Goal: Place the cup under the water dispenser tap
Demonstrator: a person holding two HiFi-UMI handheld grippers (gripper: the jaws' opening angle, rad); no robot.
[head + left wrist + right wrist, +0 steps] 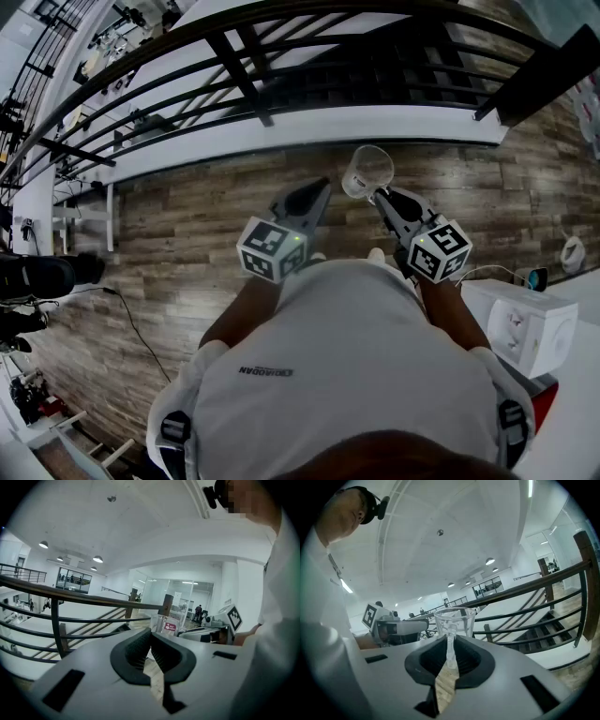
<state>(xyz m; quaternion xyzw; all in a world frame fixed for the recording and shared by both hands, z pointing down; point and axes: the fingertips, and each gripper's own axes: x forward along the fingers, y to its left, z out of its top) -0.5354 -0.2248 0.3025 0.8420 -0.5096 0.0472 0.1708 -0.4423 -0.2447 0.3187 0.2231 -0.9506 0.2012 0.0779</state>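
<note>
White shirt [356, 375], right tool [379, 194] on cup [367, 170] rim, black railing [248, 82] beyond.

The left hand-held gripper [317, 190] is held forward, its jaws closed on nothing. The right hand-held gripper [382, 197] is held beside it, clamped on the cup [366, 171] wall.

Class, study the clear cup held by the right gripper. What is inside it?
The cup looks empty: no liquid shows, and the room behind shows through its clear wall. The right gripper pinches that wall, and in its own view its jaws hide the cup's base.
</note>
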